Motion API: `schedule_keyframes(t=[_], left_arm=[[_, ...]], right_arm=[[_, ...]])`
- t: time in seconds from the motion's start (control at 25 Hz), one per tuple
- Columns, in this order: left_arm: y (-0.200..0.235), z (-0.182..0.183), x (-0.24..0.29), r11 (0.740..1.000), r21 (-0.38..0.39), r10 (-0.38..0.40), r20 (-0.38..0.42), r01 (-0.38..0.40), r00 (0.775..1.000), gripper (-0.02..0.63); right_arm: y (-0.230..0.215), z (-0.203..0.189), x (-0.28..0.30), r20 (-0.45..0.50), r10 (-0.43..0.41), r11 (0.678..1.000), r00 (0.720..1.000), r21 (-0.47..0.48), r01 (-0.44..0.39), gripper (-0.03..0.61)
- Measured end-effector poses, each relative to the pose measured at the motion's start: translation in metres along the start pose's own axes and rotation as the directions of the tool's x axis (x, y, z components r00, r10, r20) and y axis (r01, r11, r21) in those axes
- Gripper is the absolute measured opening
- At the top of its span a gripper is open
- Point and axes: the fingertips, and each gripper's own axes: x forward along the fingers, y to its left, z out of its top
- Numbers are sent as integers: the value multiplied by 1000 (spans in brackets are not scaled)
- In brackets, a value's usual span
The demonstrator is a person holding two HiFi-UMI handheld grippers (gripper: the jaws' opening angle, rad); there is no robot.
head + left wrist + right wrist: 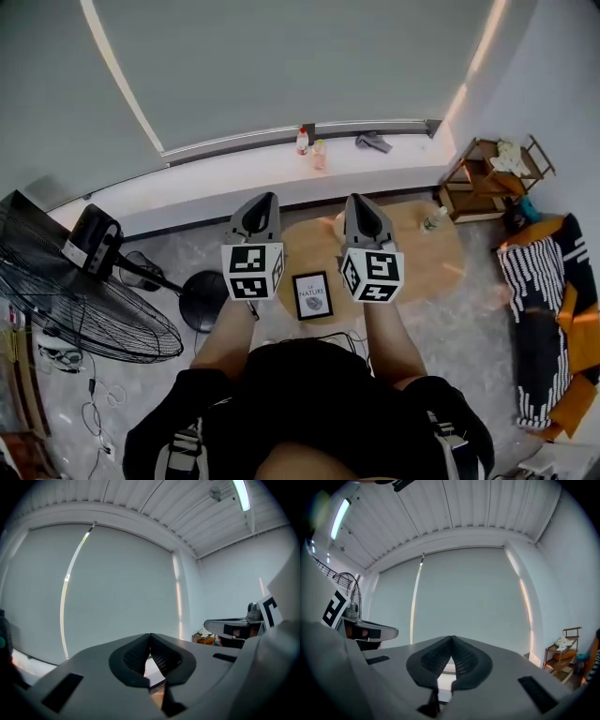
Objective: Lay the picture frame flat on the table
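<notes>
Your left tool [265,201]: jaws shut together, nothing between them. Your right tool [357,201]: the same. Black-framed white-print picture frame [312,295]: on the near edge of the oval light-wood counter [436,255], between both tools, touching neither

Soft, even daylight comes through the far blind [281,66], with bright slits along its edges. A ceiling strip light [242,494] glares overhead. My gripper views bend hard and go black at the corners. Up close, my left gripper [150,637] and right gripper [452,639] look blurred.
</notes>
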Motion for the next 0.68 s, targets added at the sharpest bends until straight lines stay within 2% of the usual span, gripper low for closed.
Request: schedule_keyframes(t=[0.32,0.68], left_arm=[[-4,5,13,1000,4,-30,8,30,1000,21],[-9,-7,25,998,-16,-55,-14,54,998,21]], right_arm=[[1,1,2,-2,-3,999,1000,-32,3,14],[-17,-9,4,-15,-39,999,999,-2,39,14]])
